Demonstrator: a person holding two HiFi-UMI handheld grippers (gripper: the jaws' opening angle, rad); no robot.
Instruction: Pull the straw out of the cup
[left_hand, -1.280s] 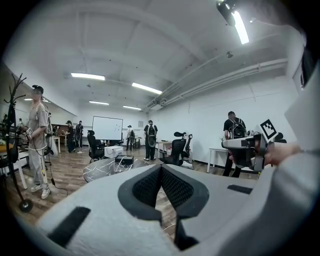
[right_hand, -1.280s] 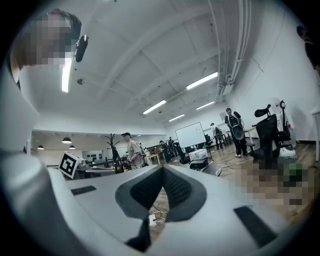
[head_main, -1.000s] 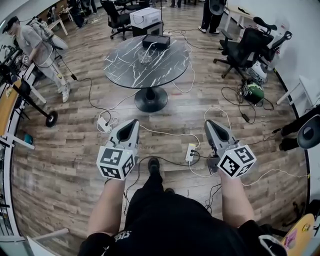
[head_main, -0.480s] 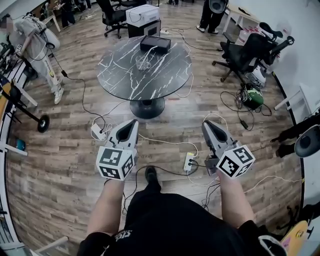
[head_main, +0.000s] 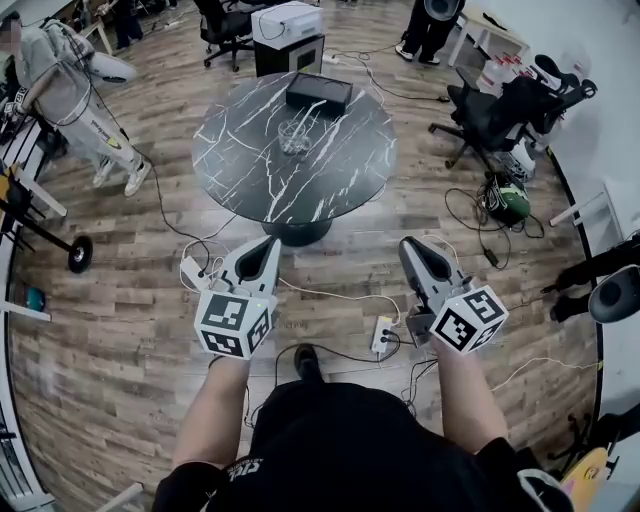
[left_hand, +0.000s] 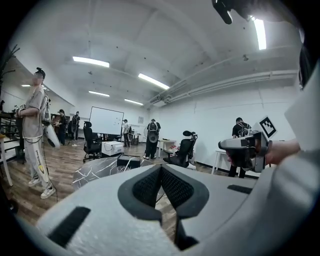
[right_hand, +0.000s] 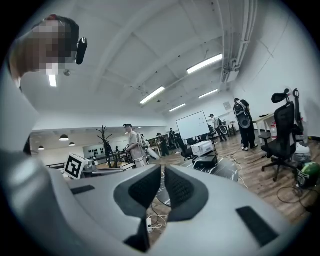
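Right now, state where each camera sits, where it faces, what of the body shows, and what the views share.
Head view: on the head, steeply down at the table; forearms, left gripper and right gripper show.
Left gripper view: on that gripper, roughly level along its shut jaws; right gripper at right.
Right gripper view: on that gripper, roughly level along its jaws; left gripper's cube at left.
Shared: all three show the table.
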